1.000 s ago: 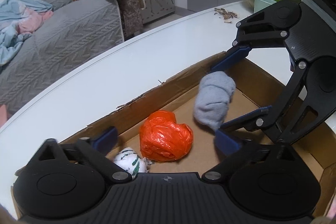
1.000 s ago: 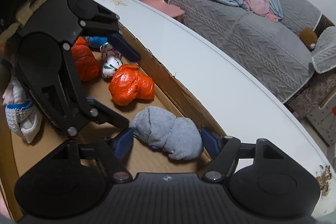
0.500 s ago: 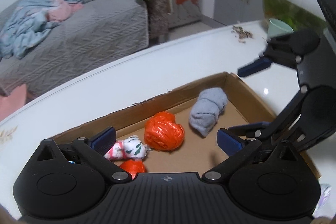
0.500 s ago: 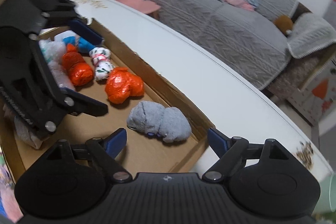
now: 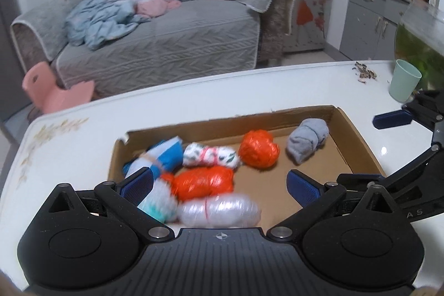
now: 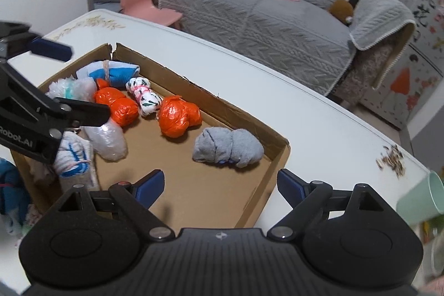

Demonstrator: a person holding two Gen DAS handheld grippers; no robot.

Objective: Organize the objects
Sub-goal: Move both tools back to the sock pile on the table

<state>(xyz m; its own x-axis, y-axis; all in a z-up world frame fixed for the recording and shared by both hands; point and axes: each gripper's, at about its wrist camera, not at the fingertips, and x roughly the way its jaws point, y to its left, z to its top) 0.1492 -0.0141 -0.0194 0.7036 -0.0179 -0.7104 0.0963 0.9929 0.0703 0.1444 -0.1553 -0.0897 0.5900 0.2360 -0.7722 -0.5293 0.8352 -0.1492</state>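
Grey sock roll [image 6: 228,147] loose in cardboard tray [image 6: 280,157]; both tongs apparently wide open, empty.

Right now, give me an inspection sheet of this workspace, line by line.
Surface: white table, floral print at one end.
Job's things: cardboard tray holds grey sock roll, two orange bundles, patterned roll, blue-white roll, clear plastic bundles.
Clutter: green cup; brown crumbs.
Grippers: left gripper open, empty; right gripper open, empty, jaws just widened.
Cables: nothing seen.
Surroundings: grey sofa, pink chair, fish tank.
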